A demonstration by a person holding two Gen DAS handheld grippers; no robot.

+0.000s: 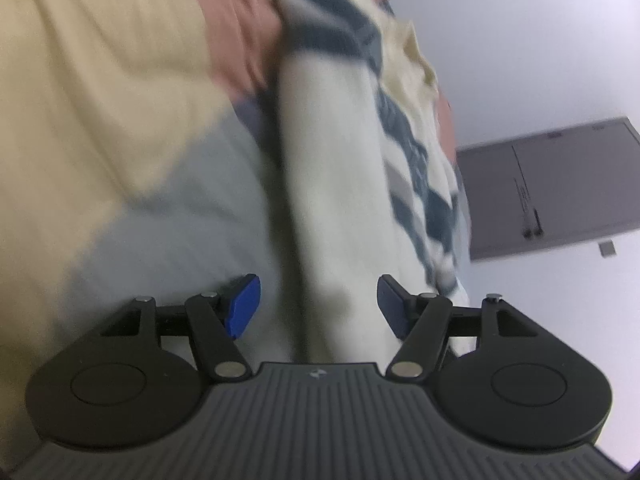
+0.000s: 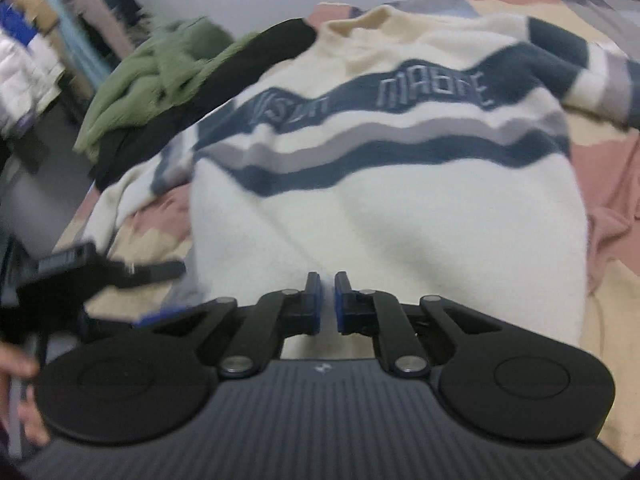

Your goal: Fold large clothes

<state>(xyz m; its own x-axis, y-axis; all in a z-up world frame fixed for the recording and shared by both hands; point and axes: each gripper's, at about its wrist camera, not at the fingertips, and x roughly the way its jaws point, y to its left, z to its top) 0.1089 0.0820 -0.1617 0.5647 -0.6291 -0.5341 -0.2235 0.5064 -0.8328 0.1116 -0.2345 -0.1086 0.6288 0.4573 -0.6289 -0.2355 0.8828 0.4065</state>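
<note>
Right tool (image 2: 328, 302) sat nearly together, gripping nothing, above the sweater (image 2: 384, 216)'s hem; left tool (image 1: 318, 306) gaped apart. I feared a one-layer pinch would skew the fold.

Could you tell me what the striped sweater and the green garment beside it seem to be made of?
The striped sweater looks like thick, soft knit, perhaps wool or fleece: matte, fuzzy surface, bands apparently knitted in. The green garment seems a thinner, crinkled woven or knit cloth, matte; blur leaves it open.
</note>
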